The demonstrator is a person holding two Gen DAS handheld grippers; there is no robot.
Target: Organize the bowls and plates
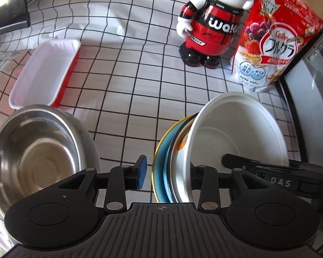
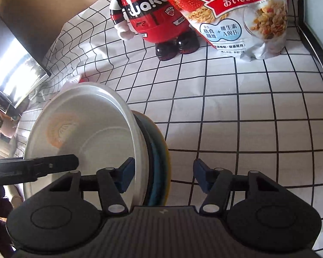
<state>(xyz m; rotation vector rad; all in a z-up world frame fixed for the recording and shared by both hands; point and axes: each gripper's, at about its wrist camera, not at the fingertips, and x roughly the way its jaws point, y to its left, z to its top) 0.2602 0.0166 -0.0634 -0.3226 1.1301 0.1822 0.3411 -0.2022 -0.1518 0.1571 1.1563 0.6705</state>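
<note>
My left gripper (image 1: 164,176) straddles the tilted stack's near rim, fingers part open and pressing nothing, steel bowl (image 1: 35,150) left of the stack. My right gripper (image 2: 161,179) straddles the same rim: white bowl (image 2: 84,129) and blue plate (image 2: 158,172) between its fingers, wall-to-pad contact unclear.

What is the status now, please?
Left gripper open, right gripper open; both astride tilted round white bowl stacked with blue yellow-rimmed plate. Round steel bowl beside, apart.

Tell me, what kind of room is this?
Probably a home kitchen or dining table. A grid-patterned tablecloth carries a steel bowl, a tilted stack of plates and a white bowl, and a cereal bag beside a toy figure.
</note>
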